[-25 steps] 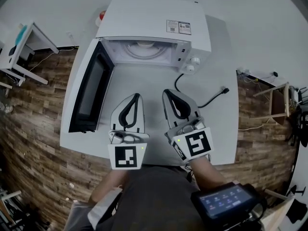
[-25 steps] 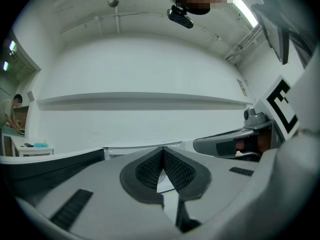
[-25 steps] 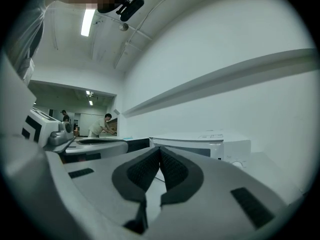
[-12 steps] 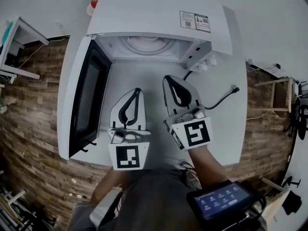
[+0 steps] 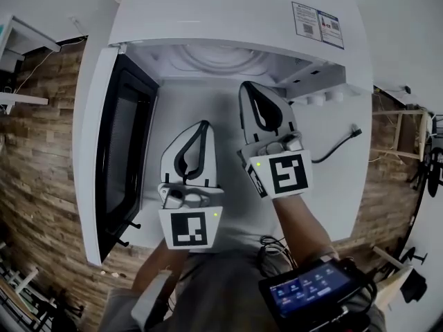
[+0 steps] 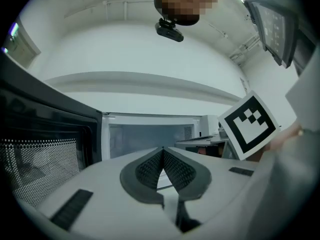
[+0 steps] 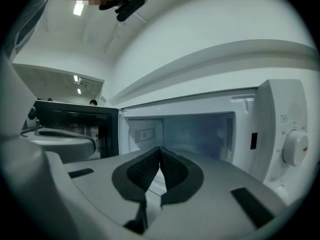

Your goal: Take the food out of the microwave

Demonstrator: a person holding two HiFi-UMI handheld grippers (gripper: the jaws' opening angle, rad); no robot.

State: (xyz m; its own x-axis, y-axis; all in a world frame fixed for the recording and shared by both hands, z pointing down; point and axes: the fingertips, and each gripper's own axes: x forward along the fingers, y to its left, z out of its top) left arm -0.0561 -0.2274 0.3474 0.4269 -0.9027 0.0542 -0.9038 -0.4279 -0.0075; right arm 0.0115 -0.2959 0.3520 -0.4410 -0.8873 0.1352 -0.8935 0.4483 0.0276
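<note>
Microwave, door open at left; left gripper and right gripper, jaws pressed together on nothing, the right nearer the cavity; food inside cannot be made out.

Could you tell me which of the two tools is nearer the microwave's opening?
The right tool: its tip sits almost at the microwave opening, while the left tool lies farther back.

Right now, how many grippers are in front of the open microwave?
2. The left gripper is beside the open door; the right gripper reaches closer to the microwave's opening. Both are shut and empty.
</note>
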